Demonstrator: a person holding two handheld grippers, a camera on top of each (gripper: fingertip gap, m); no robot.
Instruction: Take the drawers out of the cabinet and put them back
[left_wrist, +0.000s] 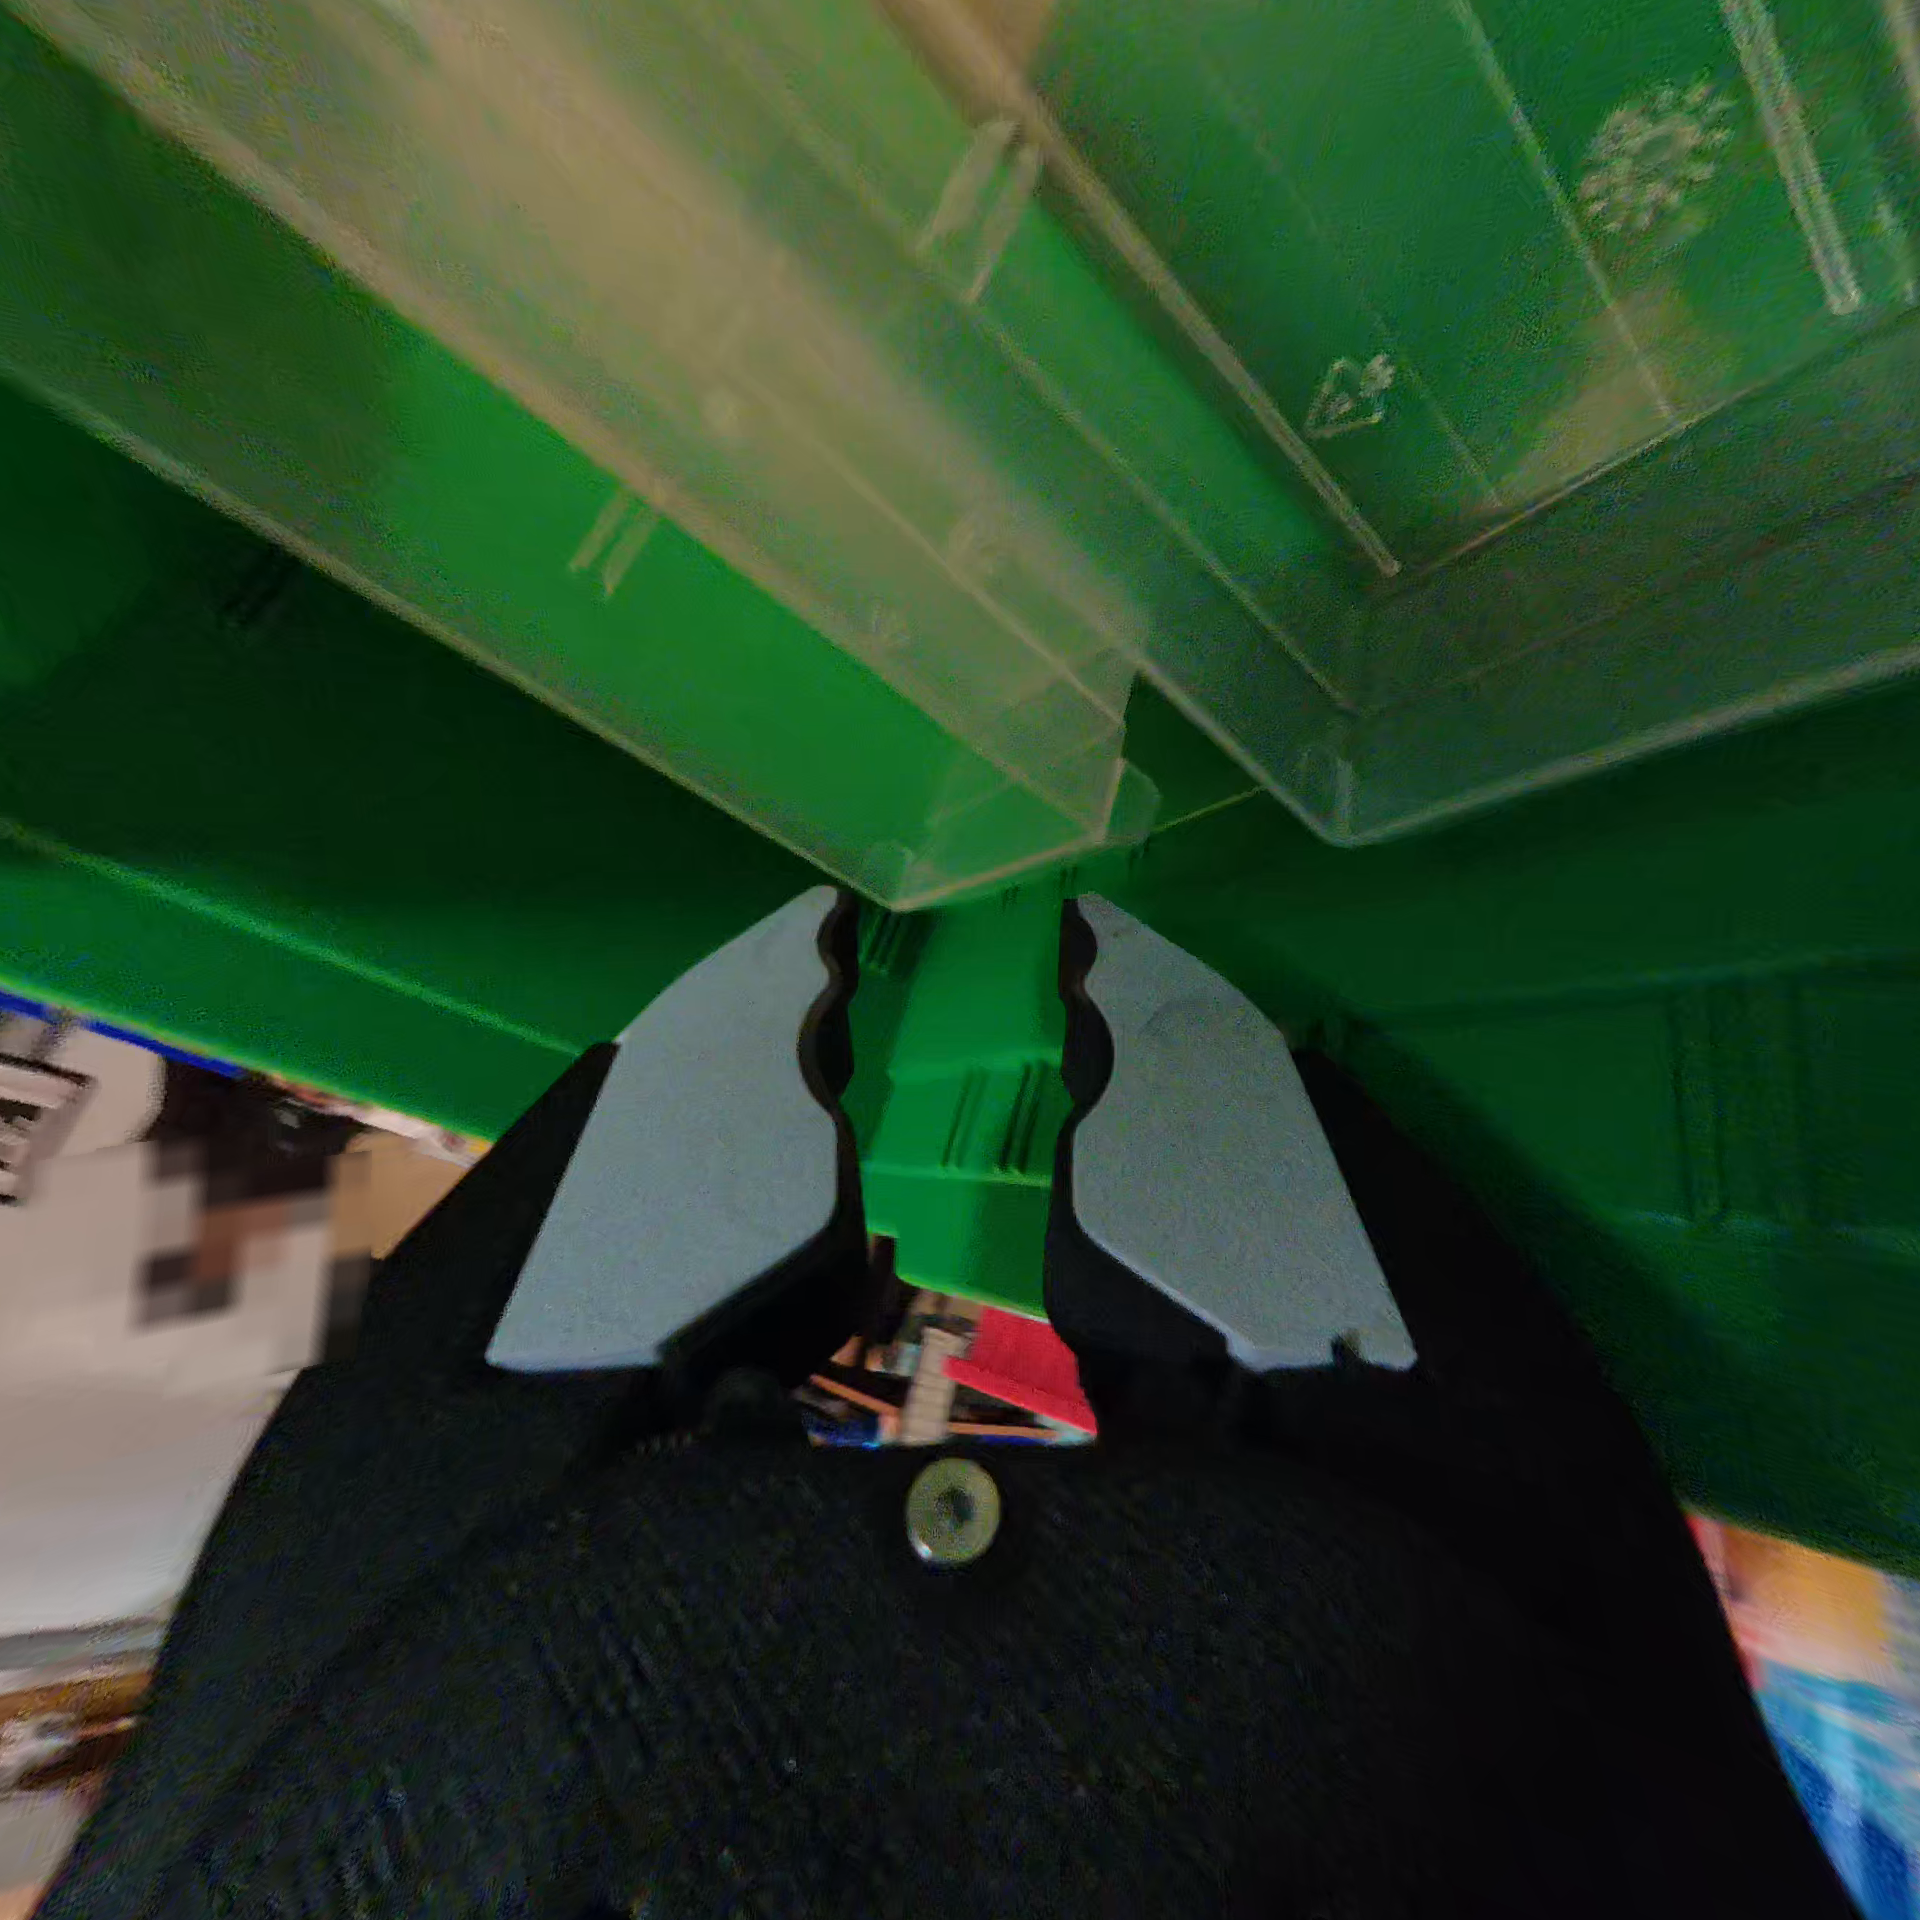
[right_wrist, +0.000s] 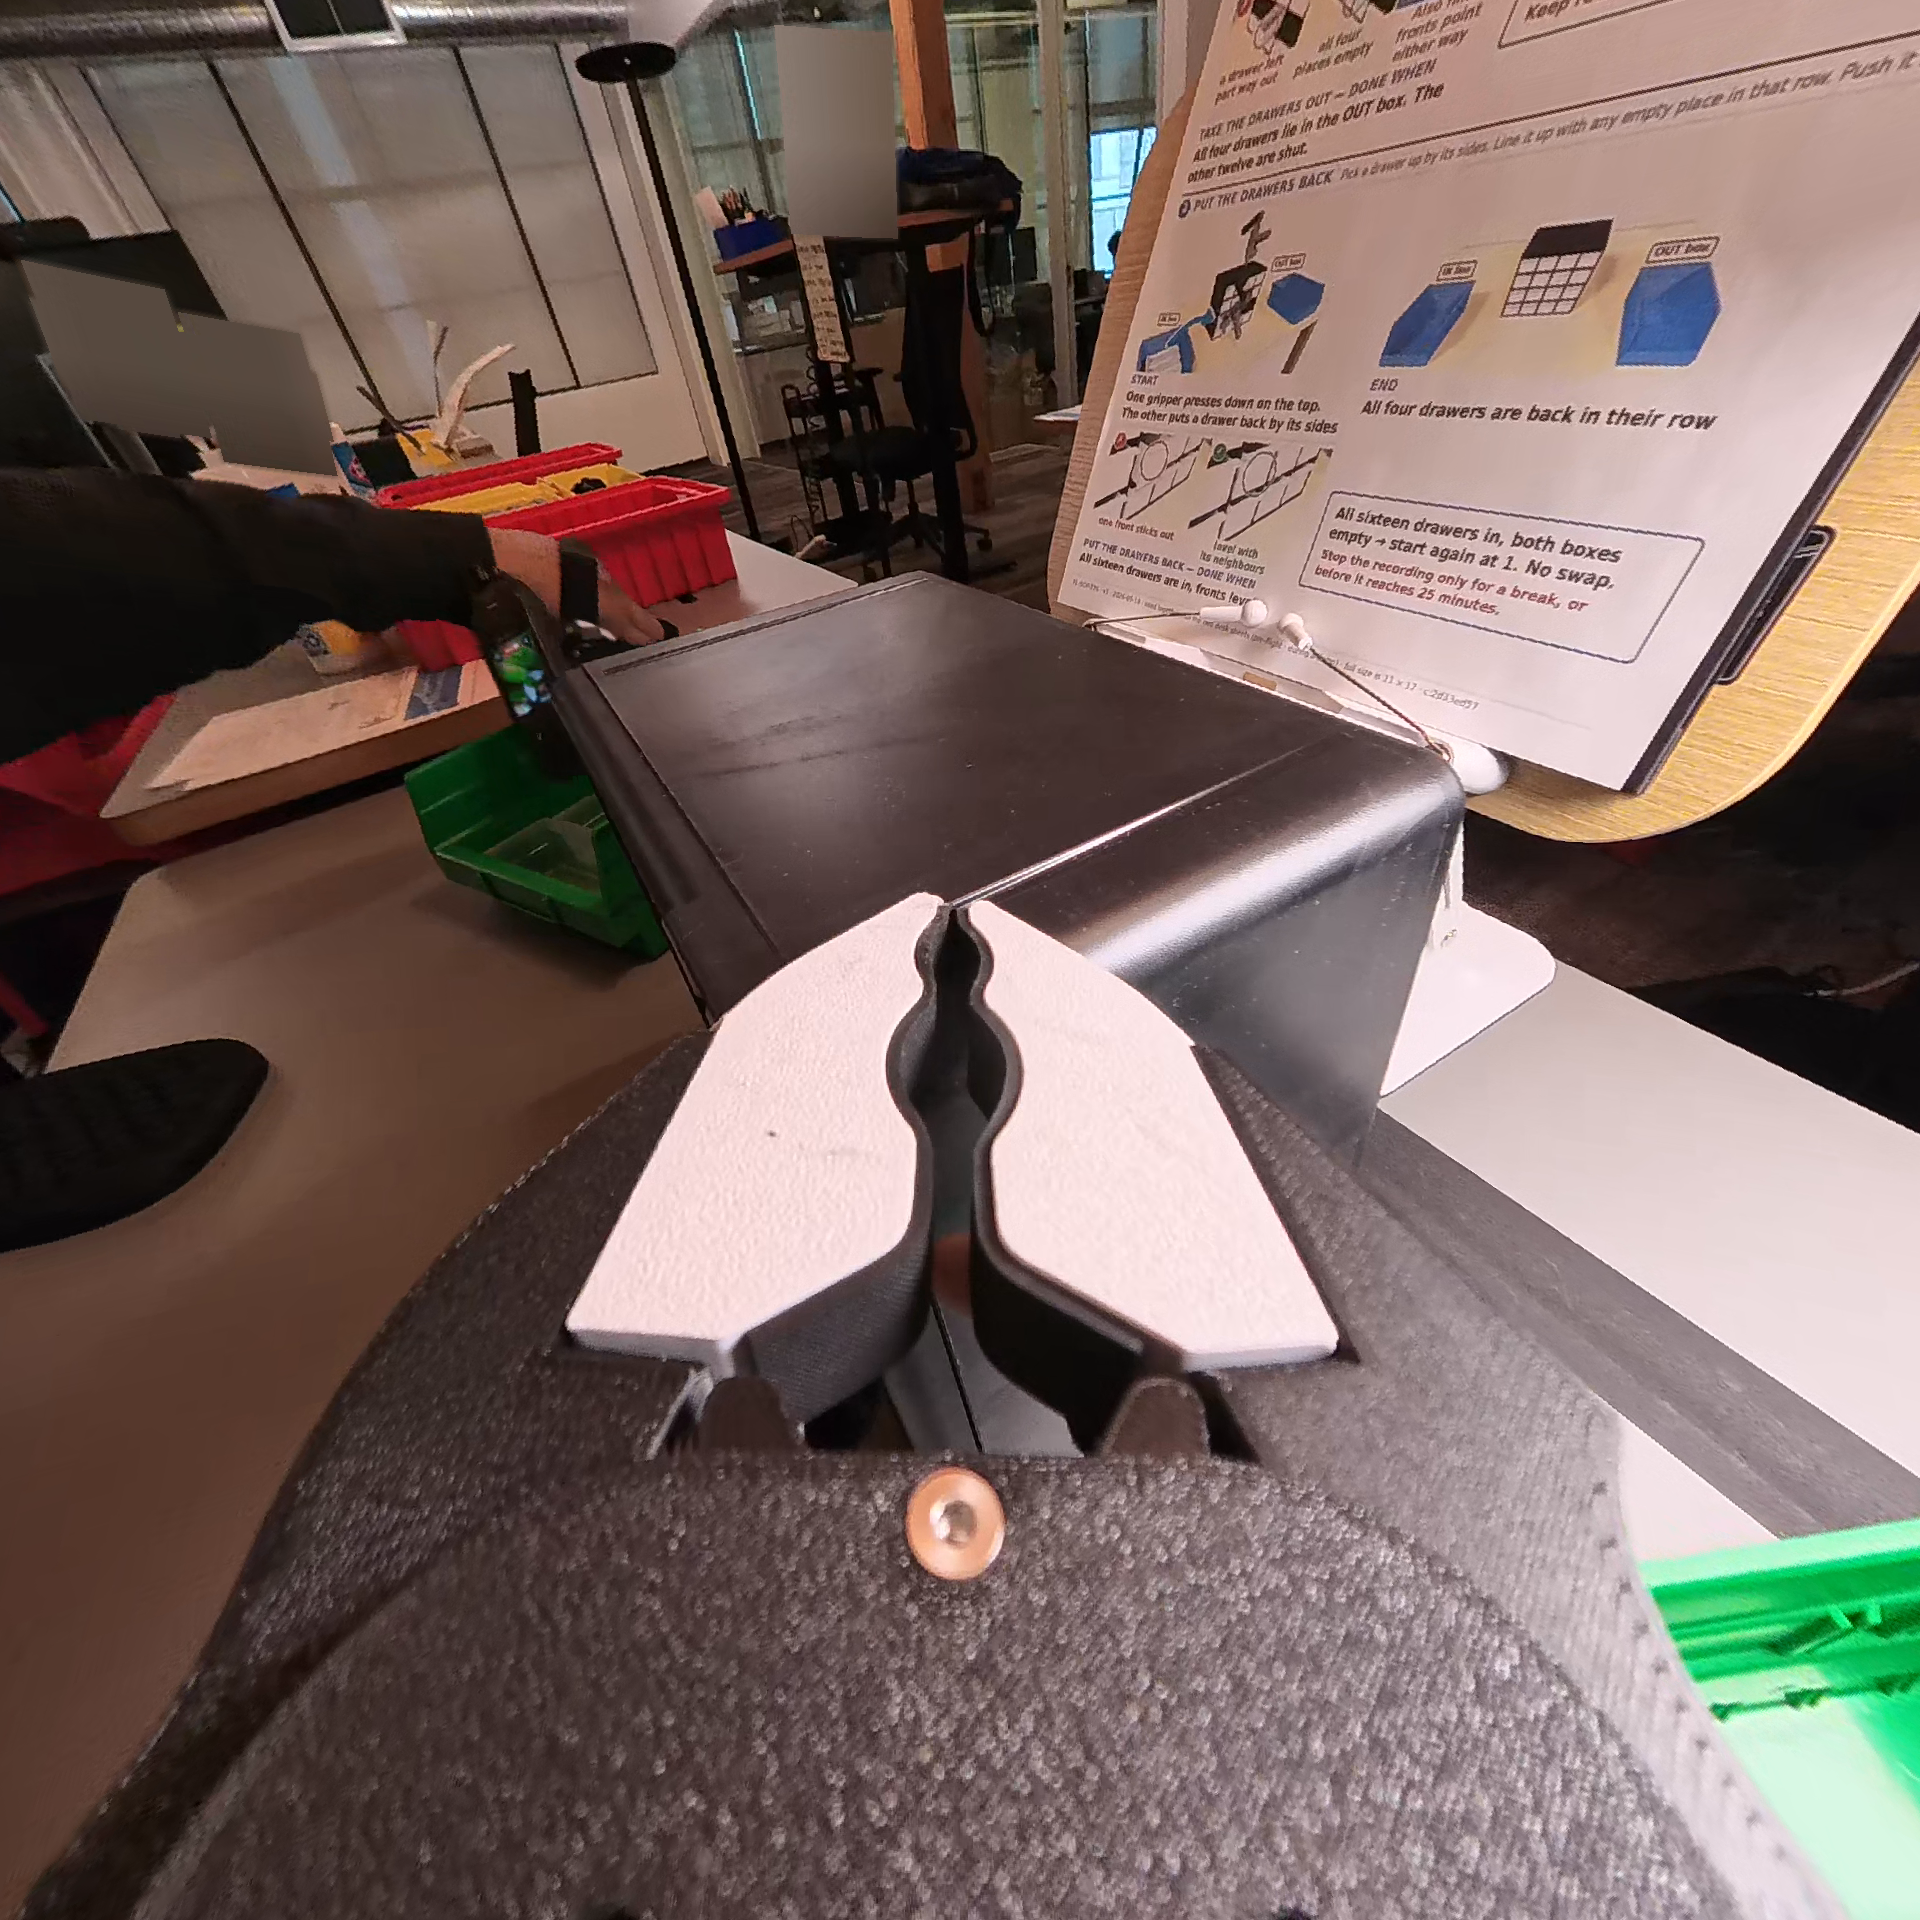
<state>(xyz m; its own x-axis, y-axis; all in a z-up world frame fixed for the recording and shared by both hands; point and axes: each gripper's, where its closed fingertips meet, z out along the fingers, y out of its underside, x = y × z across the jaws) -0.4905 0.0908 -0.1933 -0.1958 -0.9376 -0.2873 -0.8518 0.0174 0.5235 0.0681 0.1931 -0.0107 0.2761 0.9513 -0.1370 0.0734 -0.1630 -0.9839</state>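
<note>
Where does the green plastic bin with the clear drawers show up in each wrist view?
Left wrist view: the green plastic bin fills the upper frame, clear plastic drawers inside; the left gripper has its fingers on the bin's wall.
Right wrist view: the bin sits mid-left on the table, beside the black cabinet.
Shared landmark: the clear drawers in the bin.
</note>
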